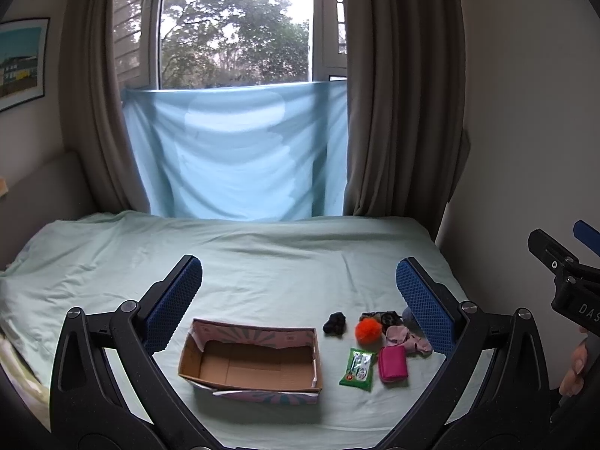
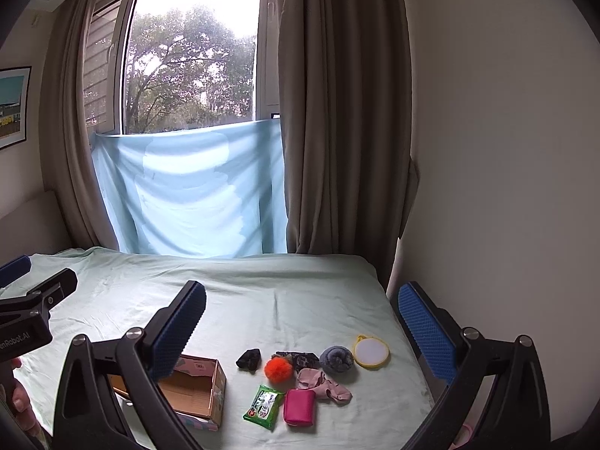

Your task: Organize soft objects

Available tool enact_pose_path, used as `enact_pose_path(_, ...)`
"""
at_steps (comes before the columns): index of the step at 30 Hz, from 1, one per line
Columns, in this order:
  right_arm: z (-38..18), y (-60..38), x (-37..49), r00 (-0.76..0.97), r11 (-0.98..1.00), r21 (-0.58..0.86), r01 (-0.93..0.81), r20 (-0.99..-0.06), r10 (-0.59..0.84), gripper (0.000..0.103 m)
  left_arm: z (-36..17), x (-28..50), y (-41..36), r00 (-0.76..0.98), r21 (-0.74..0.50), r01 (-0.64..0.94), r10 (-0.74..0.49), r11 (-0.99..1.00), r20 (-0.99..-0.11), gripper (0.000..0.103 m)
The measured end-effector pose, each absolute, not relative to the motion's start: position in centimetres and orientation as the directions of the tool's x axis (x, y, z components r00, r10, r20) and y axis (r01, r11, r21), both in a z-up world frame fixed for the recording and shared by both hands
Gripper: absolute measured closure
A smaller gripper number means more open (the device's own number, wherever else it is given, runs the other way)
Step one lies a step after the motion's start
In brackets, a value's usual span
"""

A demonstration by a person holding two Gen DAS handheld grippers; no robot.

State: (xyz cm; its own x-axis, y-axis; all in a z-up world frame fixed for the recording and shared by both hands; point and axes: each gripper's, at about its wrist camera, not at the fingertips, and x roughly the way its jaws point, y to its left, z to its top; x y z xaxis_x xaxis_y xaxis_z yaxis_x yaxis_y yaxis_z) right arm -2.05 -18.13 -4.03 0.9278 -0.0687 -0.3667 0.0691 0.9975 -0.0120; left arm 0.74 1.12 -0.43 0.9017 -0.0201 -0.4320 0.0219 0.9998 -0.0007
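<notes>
Both my grippers held above the bed [image 1: 262,262], nothing between the fingers. Left gripper [image 1: 299,292] spread wide; right gripper [image 2: 302,315] spread wide too.

Left wrist view: whole cardboard box [image 1: 250,360] visible, empty, left of the soft items: black bundle [image 1: 335,323], orange pom-pom [image 1: 365,331], pink sock [image 1: 407,339], magenta pouch [image 1: 392,363], green wipes pack [image 1: 357,369].

Right wrist view only: grey scrunchie [image 2: 336,359] and yellow-rimmed round mirror [image 2: 371,351], touching, at the far right; box half hidden behind my finger.
</notes>
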Motion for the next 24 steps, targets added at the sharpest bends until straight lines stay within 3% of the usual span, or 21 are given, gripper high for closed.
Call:
enact_pose_path(16,-4.2,-17.3,-1.6,0.929,0.997,-0.005,0.074,-0.364,-0.071,0.0,-0.6,1.0,2.8,0.894,0.009,0.008,-0.003,1.0,-0.448,0.0)
enact_pose_path(24,-5.7,-18.0,-0.2,0.899,0.989,0.013,0.145,-0.42,-0.126,0.0,-2.2,3.7,3.5,0.846,-0.01,0.063,-0.059,0.998,-0.529,0.0)
